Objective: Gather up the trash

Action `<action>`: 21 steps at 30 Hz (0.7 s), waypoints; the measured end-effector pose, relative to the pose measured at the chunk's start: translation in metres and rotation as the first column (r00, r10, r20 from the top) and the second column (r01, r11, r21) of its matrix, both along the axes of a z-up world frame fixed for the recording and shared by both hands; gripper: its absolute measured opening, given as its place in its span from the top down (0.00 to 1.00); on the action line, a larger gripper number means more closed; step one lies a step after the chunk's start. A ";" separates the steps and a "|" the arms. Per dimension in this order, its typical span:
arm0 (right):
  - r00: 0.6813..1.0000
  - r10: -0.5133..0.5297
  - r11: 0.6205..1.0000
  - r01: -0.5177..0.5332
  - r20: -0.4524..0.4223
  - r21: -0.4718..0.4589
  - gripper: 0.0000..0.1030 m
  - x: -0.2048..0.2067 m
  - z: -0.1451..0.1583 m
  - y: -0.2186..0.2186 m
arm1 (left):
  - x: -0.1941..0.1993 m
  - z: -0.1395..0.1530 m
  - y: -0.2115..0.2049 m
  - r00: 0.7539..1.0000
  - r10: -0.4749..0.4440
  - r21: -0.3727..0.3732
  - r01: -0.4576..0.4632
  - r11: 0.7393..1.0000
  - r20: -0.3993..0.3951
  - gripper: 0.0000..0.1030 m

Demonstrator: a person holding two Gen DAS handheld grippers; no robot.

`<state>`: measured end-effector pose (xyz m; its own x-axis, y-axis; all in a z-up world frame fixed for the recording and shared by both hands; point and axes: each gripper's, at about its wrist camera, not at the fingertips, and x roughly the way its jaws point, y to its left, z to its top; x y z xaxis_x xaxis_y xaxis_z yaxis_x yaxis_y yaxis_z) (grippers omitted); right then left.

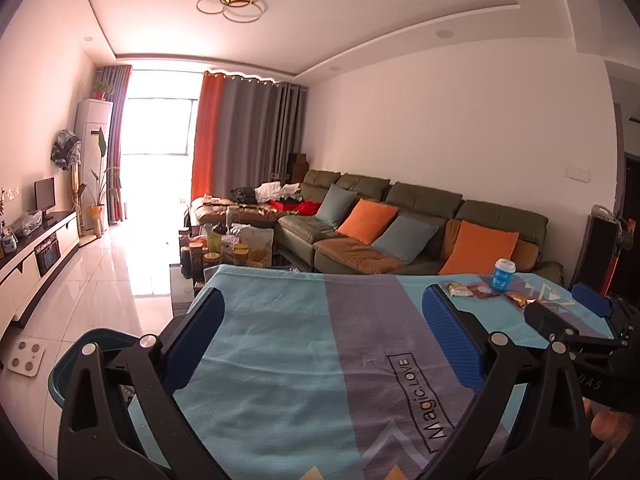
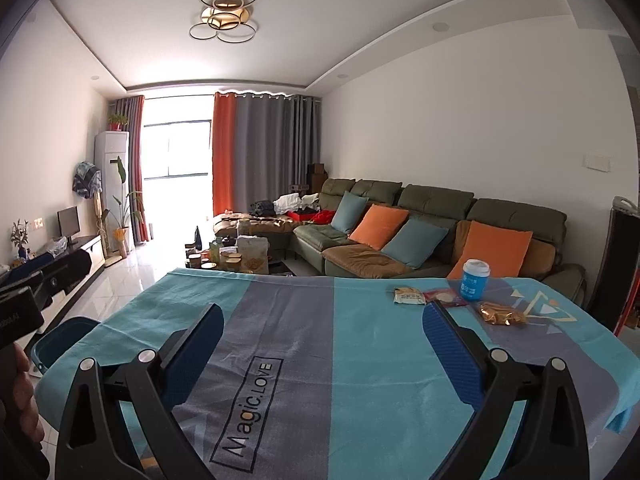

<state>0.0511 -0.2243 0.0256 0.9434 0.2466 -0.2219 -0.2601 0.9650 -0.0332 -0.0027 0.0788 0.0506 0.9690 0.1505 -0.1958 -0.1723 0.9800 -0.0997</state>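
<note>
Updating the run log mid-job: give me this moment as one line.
left gripper: open, empty | right gripper: open, empty | cup, three wrappers: on tablecloth, untouched | bin: left of table

Cup behind 3 wrappers at table far right; bin at left edge.

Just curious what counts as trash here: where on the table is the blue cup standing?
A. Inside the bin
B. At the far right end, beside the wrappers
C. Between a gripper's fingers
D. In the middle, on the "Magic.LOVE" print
B: the cup stands upright at the far right end of the table, next to the wrappers, ahead of the open right gripper.
</note>
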 end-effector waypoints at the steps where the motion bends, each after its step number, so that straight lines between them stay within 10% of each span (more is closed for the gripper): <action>1: 1.000 -0.003 1.000 0.003 0.006 0.005 0.07 -0.002 0.000 -0.001 | -0.002 0.000 -0.001 1.000 -0.001 0.000 0.001 1.000 0.010 0.05; 21: 0.995 -0.031 0.999 0.029 0.093 0.030 0.07 -0.040 0.010 -0.006 | -0.042 0.007 -0.012 0.992 -0.037 0.029 0.033 0.999 0.118 0.05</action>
